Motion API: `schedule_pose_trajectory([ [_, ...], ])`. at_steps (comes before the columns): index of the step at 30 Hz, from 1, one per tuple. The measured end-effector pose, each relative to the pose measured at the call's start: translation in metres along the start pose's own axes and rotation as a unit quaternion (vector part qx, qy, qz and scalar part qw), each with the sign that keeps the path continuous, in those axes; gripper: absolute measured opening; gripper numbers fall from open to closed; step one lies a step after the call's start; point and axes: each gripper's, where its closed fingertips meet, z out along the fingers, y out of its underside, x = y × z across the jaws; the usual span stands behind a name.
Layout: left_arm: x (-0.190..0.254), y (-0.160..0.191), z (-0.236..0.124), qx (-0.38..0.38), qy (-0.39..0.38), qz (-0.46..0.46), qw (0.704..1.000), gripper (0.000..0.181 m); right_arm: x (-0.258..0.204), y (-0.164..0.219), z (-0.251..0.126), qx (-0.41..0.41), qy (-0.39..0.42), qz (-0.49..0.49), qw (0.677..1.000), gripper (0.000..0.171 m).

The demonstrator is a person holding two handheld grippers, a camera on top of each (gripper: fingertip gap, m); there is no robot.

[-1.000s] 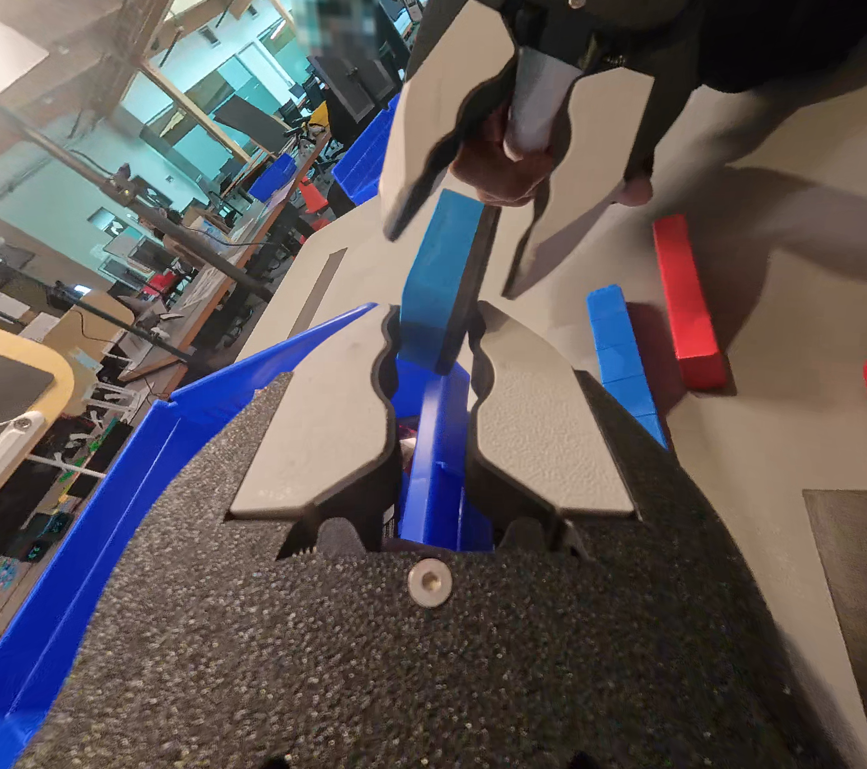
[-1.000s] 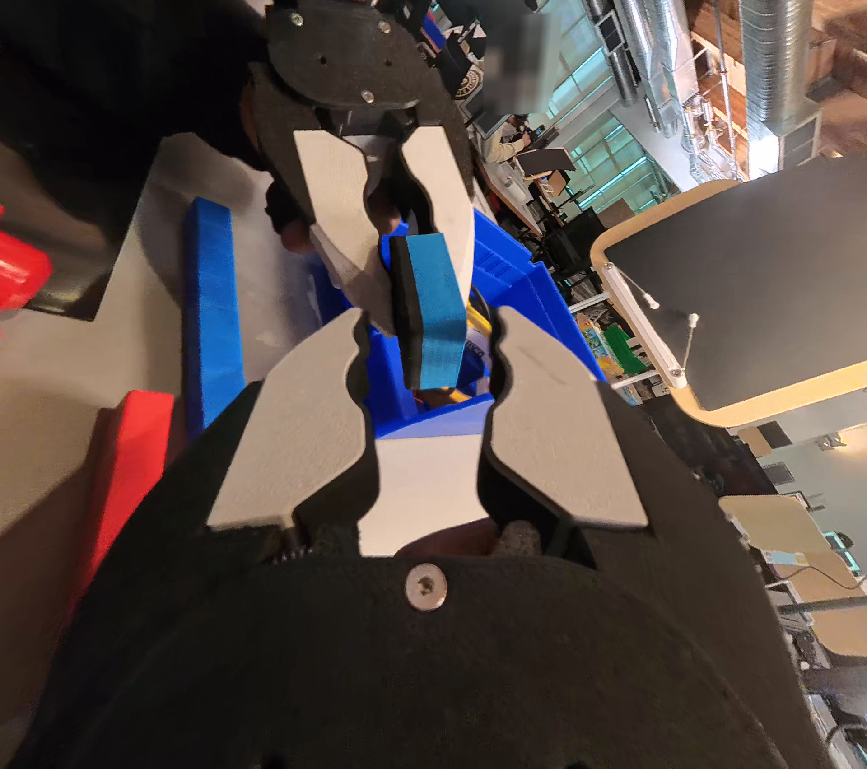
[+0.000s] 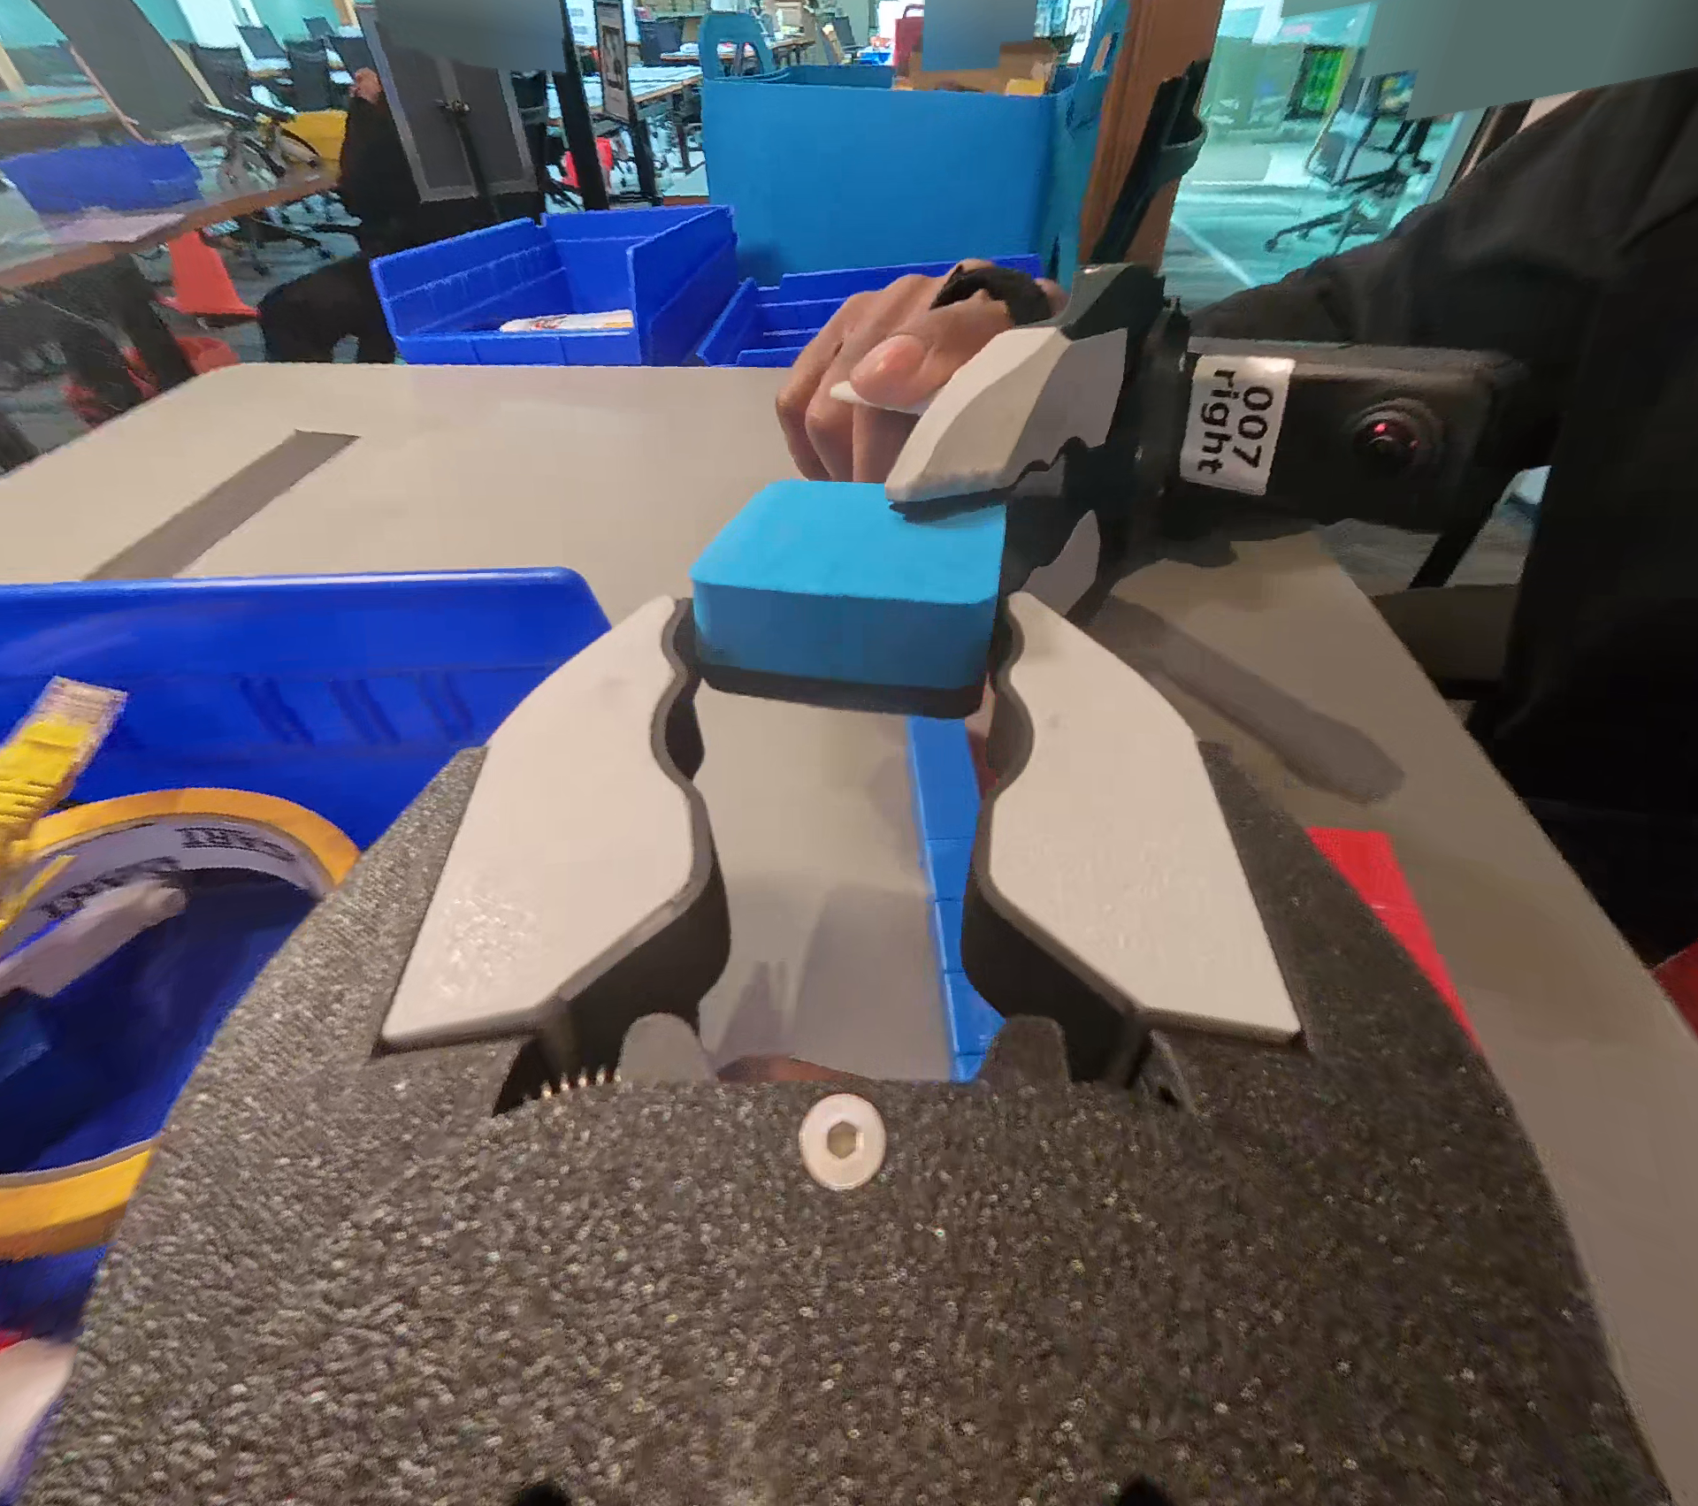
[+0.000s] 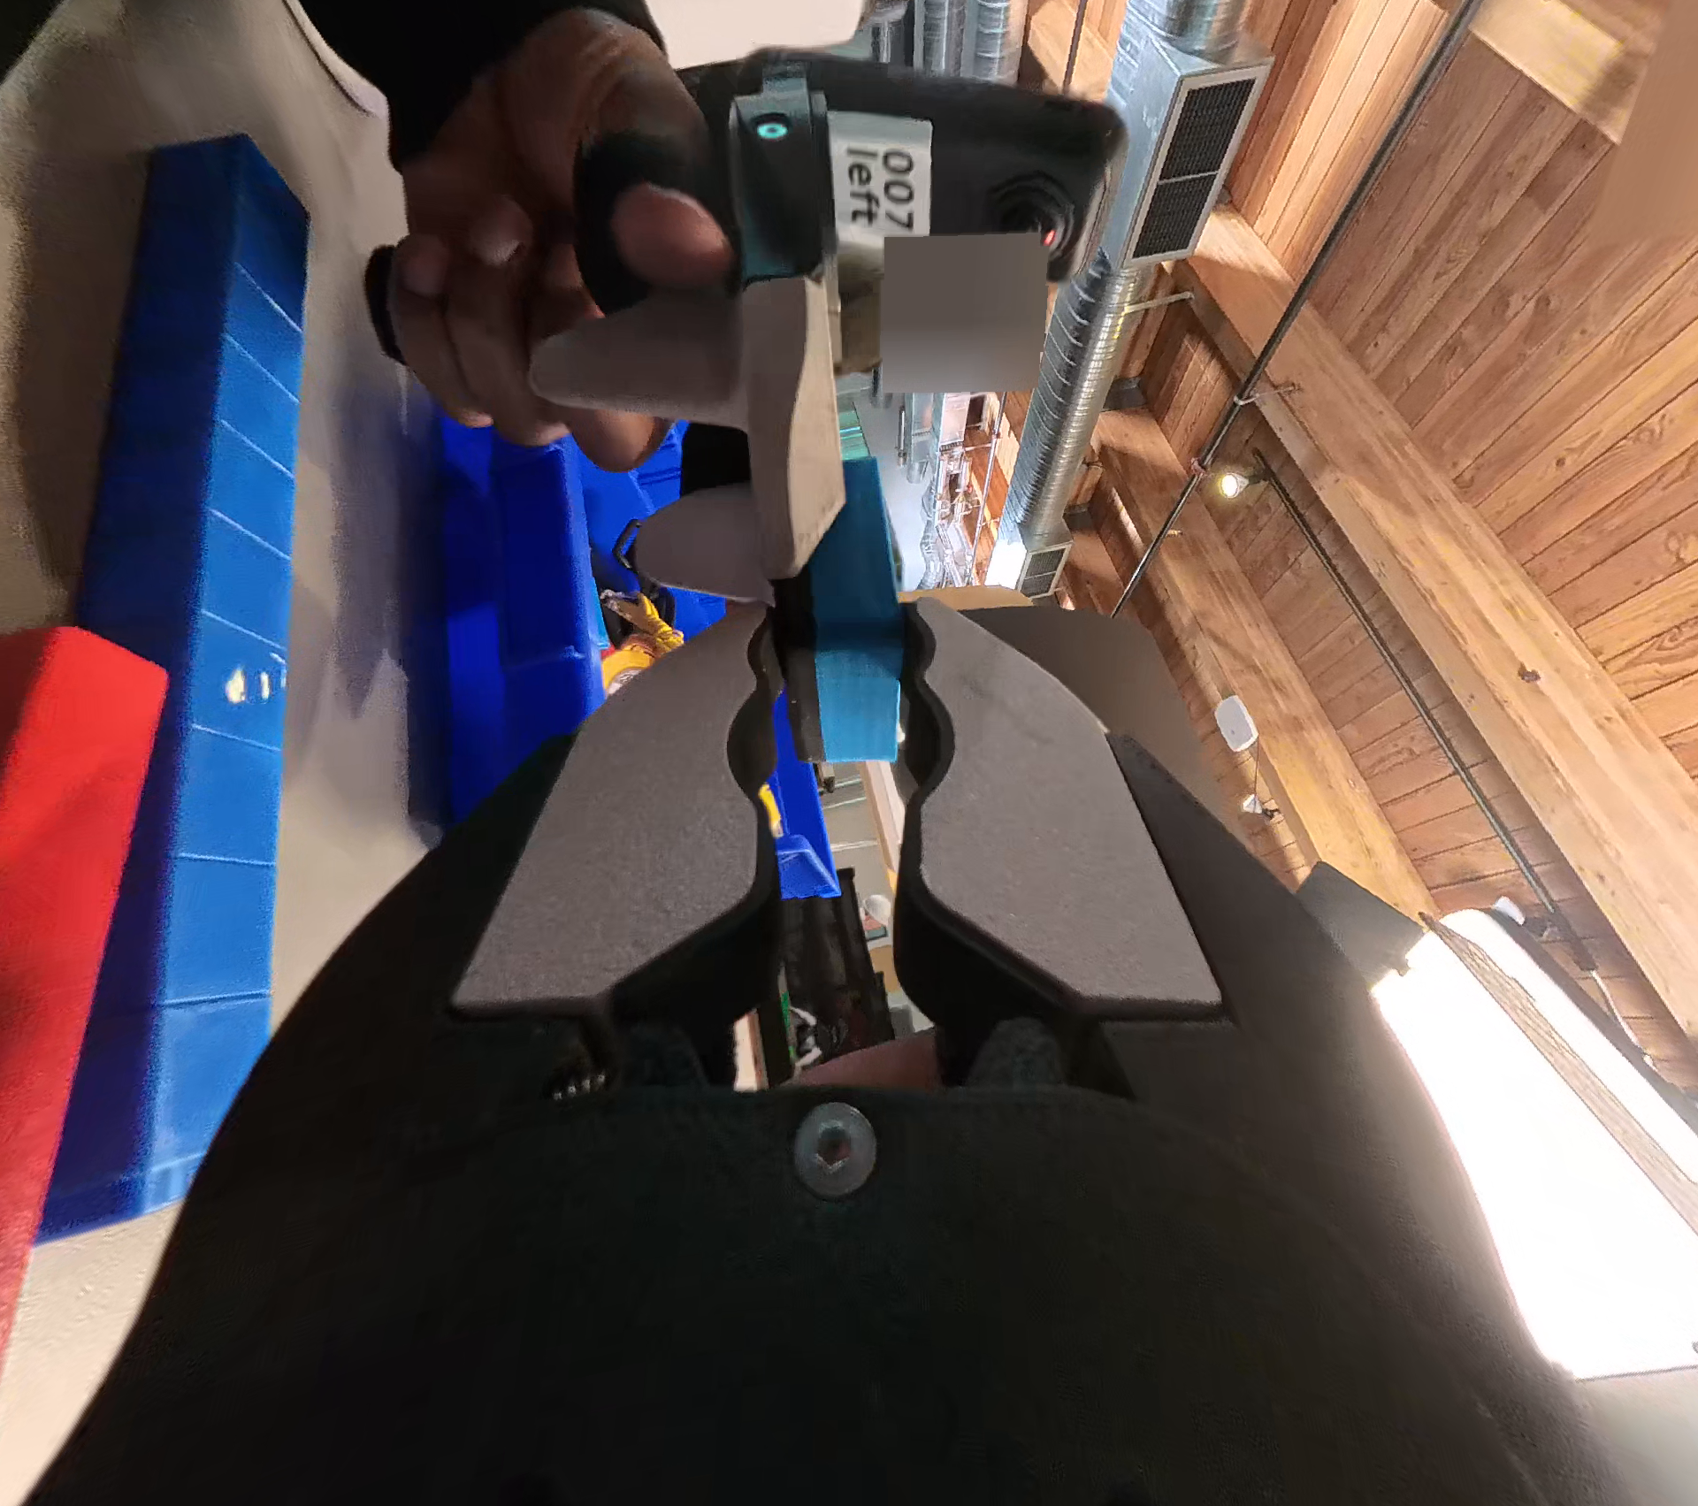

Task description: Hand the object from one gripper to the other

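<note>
The blue foam block with a black underside [image 3: 845,598] hangs above the grey table [image 3: 478,470], pinched at its sides by the left tool [image 3: 841,640] and clamped top and bottom at one edge by the right tool [image 4: 841,640]; a blue bin [image 3: 276,663] sits left

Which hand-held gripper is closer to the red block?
Right. The right hand-held gripper hangs near the red block; the left hand-held gripper sits farther off, toward the blue bin.
</note>
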Motion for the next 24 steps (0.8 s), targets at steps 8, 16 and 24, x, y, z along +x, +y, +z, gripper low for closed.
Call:
schedule_pose_trajectory([
  [8, -0.043, -0.028, -0.023, -0.014, -0.220, 0.215, 0.951, 0.061, 0.013, 0.033, 0.002, -0.054, -0.031, 0.265, 0.962, 0.035],
  [16, -0.055, -0.028, -0.024, -0.111, -0.386, 0.487, 0.776, 0.061, 0.021, 0.030, 0.015, -0.074, -0.104, 0.638, 0.760, 0.076],
  [24, -0.035, -0.026, -0.003, -0.128, -0.385, 0.579, 0.708, 0.061, 0.002, 0.024, 0.022, -0.127, -0.102, 0.659, 0.735, 0.076],
])
